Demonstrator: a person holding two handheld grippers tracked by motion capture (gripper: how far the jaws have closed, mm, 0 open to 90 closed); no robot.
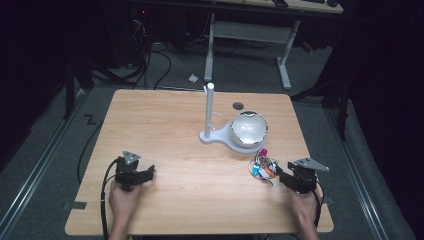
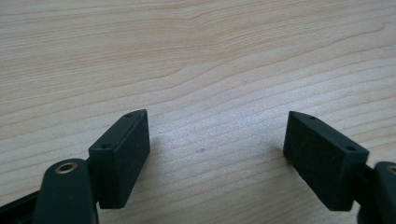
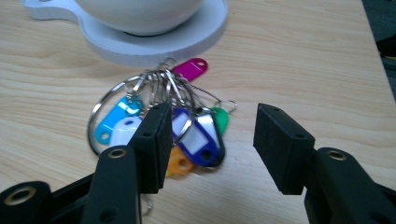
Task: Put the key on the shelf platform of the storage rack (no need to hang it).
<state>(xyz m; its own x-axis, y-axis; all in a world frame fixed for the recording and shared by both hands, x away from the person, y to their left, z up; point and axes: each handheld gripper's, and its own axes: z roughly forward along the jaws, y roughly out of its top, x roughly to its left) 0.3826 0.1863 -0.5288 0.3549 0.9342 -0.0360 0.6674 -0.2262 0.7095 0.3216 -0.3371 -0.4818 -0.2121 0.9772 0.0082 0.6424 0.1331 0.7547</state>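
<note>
A metal key ring with several coloured plastic tags (image 1: 262, 167) (image 3: 163, 121) lies on the wooden table (image 1: 200, 165) at the right, just in front of a white stand base. My right gripper (image 1: 283, 175) (image 3: 210, 140) is open right behind the tags, its left jaw over their near edge, holding nothing. A shiny silver bowl (image 1: 248, 129) sits on the white stand (image 1: 209, 112), which has an upright post. My left gripper (image 1: 148, 172) (image 2: 217, 149) rests open at the table's left, with bare wood between its jaws.
A small dark round hole (image 1: 238, 105) marks the table behind the bowl. A white desk frame (image 1: 250, 35) and cables stand on the floor beyond the far edge. Dark floor surrounds the table.
</note>
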